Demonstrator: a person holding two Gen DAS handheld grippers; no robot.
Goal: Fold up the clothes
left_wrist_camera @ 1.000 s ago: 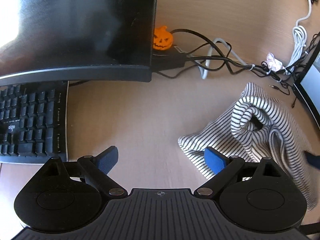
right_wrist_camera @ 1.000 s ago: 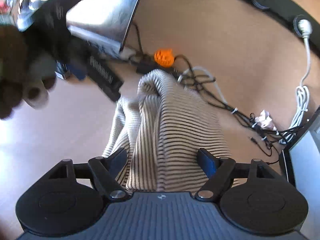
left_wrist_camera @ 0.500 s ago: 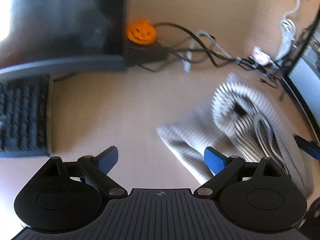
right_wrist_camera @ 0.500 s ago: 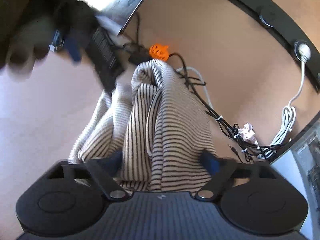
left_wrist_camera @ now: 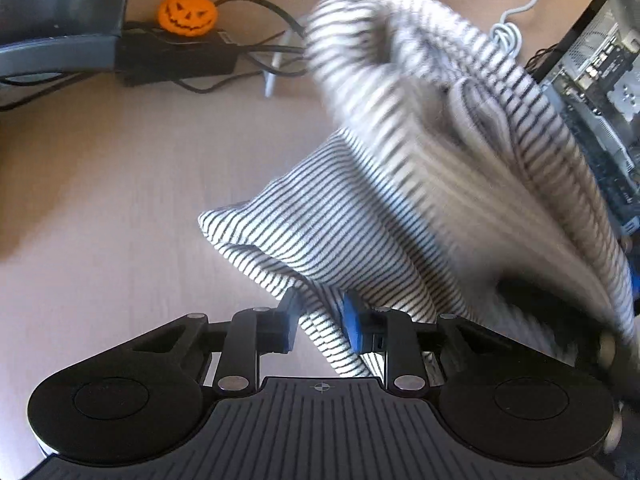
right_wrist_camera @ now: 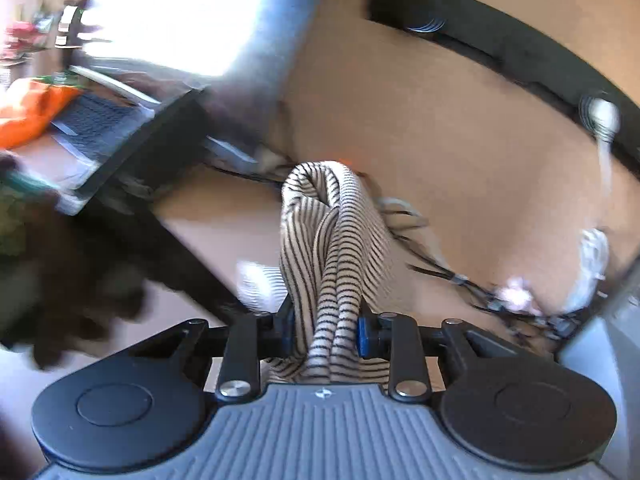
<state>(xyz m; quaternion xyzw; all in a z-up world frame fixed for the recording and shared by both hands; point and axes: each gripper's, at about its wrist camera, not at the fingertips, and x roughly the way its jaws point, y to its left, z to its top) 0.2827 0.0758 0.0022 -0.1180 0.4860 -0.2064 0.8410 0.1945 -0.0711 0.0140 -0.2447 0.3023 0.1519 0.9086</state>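
The black-and-white striped garment [left_wrist_camera: 400,184] hangs bunched above the light wooden desk [left_wrist_camera: 100,200], held by both grippers. My left gripper [left_wrist_camera: 318,326] is shut on a lower edge of the garment, its blue pads [left_wrist_camera: 354,324] pinching a strip of fabric. My right gripper [right_wrist_camera: 326,330] is shut on a thick gathered fold of the garment [right_wrist_camera: 328,248], which rises ahead of it in a loop. The upper part of the cloth is blurred in the left wrist view.
An orange pumpkin figure [left_wrist_camera: 188,10] sits on a black box with tangled cables [left_wrist_camera: 256,46] at the back. A dark monitor [left_wrist_camera: 60,8] stands at the back left, an open computer case [left_wrist_camera: 600,92] at the right. A white cable [right_wrist_camera: 600,184] hangs at the right.
Both grippers were open and have closed on the garment. The garment has been lifted off the desk and now hangs bunched between them.
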